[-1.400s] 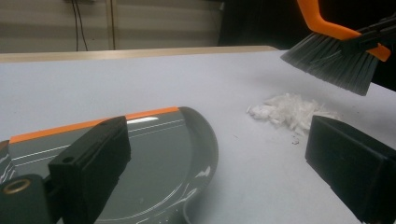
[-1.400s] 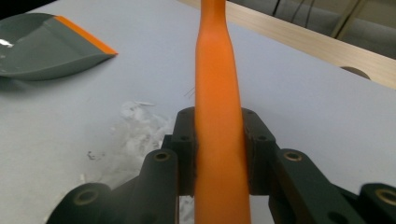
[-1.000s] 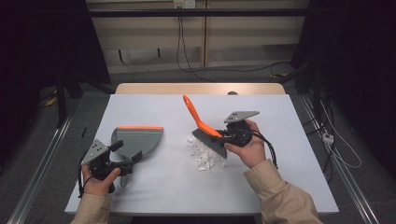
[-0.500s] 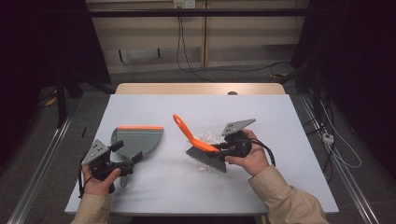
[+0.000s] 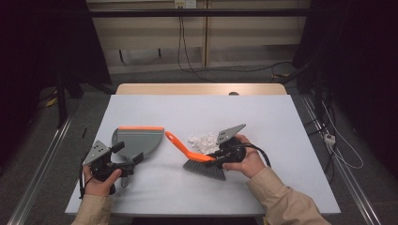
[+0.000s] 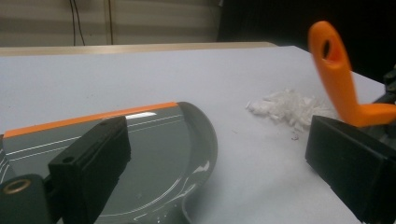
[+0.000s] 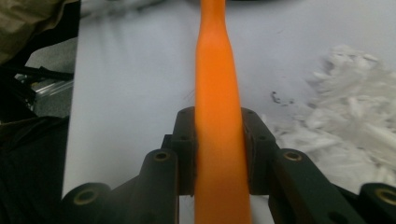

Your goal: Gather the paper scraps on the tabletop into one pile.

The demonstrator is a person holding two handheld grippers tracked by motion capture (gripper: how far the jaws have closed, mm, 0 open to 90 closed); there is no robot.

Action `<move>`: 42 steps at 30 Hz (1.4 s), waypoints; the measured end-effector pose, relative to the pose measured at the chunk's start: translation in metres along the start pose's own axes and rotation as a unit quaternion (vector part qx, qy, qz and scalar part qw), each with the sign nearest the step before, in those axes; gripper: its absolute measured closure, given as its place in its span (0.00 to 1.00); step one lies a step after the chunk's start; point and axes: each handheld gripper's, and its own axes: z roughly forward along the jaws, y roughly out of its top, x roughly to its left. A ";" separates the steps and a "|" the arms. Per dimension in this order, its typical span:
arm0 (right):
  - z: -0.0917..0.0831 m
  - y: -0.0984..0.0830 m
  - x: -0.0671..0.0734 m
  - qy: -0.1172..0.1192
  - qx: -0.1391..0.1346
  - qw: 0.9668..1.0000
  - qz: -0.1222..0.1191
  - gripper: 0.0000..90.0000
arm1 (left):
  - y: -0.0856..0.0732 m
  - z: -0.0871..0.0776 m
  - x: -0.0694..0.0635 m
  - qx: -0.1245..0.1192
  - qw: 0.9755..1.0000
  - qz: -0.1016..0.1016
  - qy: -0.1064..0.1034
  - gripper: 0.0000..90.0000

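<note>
A grey dustpan (image 5: 138,140) with an orange front lip lies on the white table (image 5: 281,122), left of centre. My left gripper (image 5: 127,161) stands just behind it, its jaws wide apart over the pan's rear rim (image 6: 154,154) and pressing on nothing, as the left gripper view (image 6: 219,172) shows. My right gripper (image 5: 213,157) is shut on the orange handle of a hand brush (image 5: 180,146); the handle runs straight between its pads (image 7: 217,70). The dark bristles (image 5: 204,168) rest low by the table. White paper shreds (image 5: 202,140) lie just beyond the brush.
The shred pile (image 7: 355,126) sits right of the brush handle in the right gripper view. The orange handle's hanging loop (image 6: 334,70) rises at the right in the left gripper view. A wooden strip (image 5: 202,89) borders the table's far edge, with cables on the floor beyond.
My right hand has sunk and come nearer with the brush. The brush has tipped from steeply raised to low, handle pointing left at the dustpan. The left hand has stayed put.
</note>
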 end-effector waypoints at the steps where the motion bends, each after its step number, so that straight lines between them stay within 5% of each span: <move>1: 0.000 0.000 0.000 0.000 0.000 1.000 0.000 0.80 | 0.000 0.000 0.000 0.000 1.000 -0.001 0.000 0.07; 3: 0.001 0.002 -0.009 0.007 -0.002 1.000 0.007 0.80 | 0.000 0.000 0.000 -0.001 1.000 -0.003 0.001 0.07; 10: -0.003 0.023 -0.027 -0.044 0.005 0.999 -0.027 0.80 | 0.000 0.000 0.000 0.000 1.000 -0.001 -0.002 0.07; 19: -0.022 0.039 -0.014 -0.061 -0.043 0.997 -0.027 0.80 | 0.001 -0.002 0.002 -0.004 1.000 -0.003 -0.002 0.07; 23: -0.040 0.037 -0.019 -0.119 -0.069 0.991 0.006 0.80 | 0.001 -0.003 0.001 -0.005 1.000 -0.003 -0.002 0.07; 31: -0.043 0.024 -0.020 -0.138 -0.068 0.988 0.021 0.80 | 0.001 -0.003 -0.001 -0.002 1.000 -0.002 -0.005 0.07; 34: -0.047 0.021 -0.023 -0.140 -0.088 0.985 0.045 0.80 | 0.001 -0.003 -0.001 -0.004 1.000 -0.003 -0.004 0.07; 36: -0.055 0.017 -0.027 -0.152 -0.112 0.980 0.061 0.80 | 0.001 -0.004 0.000 -0.002 1.000 -0.003 -0.003 0.07; 42: -0.058 0.009 -0.030 -0.173 -0.120 0.975 0.070 0.80 | 0.000 -0.005 0.002 0.001 1.000 -0.004 -0.004 0.07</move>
